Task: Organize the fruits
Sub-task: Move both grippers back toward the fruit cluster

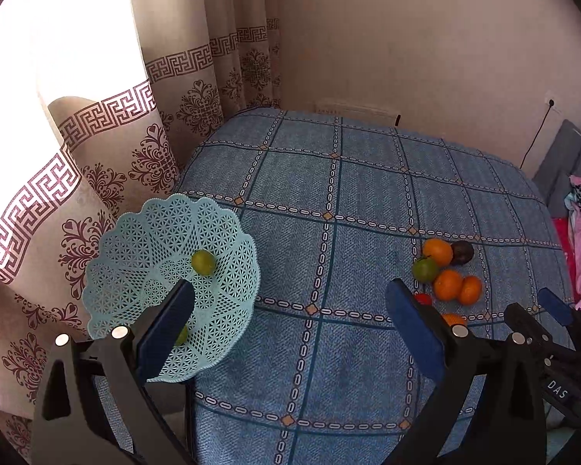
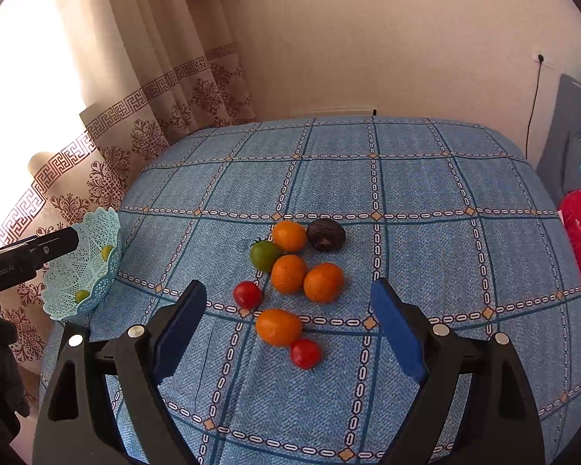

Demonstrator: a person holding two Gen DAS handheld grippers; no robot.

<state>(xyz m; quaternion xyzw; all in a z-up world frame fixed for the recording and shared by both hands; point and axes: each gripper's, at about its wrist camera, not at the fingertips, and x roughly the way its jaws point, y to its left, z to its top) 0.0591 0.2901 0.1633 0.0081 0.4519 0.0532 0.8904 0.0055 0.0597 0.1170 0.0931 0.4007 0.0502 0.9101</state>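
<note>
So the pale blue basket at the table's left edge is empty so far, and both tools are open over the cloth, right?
Not quite. The basket already holds two small green fruits, as the right wrist view shows. The rest stands: it sits at the table's left edge, and the left tool and right tool are both open.

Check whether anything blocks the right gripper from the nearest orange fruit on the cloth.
Nothing visible does. The right gripper is open and empty, and the nearest orange fruit lies between its fingers' line of approach; a red tomato touches its near side, which may crowd the grasp.
</note>
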